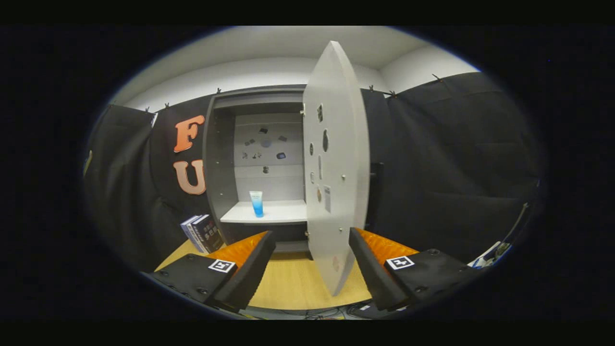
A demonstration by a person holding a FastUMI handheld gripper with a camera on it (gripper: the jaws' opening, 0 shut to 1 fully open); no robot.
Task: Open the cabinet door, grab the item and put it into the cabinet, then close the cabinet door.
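Note:
A grey cabinet (223, 158) stands ahead on the wooden table, its white door (334, 182) swung open toward me. The door's lower edge reaches down between my two fingers, closer to the right one, touching neither. A blue and white tube (256, 203) stands upright on the cabinet's white shelf (283, 211), well beyond the fingers. My gripper (312, 259) is open with nothing held.
Two books (202, 233) lean against the cabinet's left side on the table (293, 283). Black cloth walls close the booth on both sides. Cables (495, 252) lie at the far right. Small dark stickers dot the cabinet's back wall and the door's inner face.

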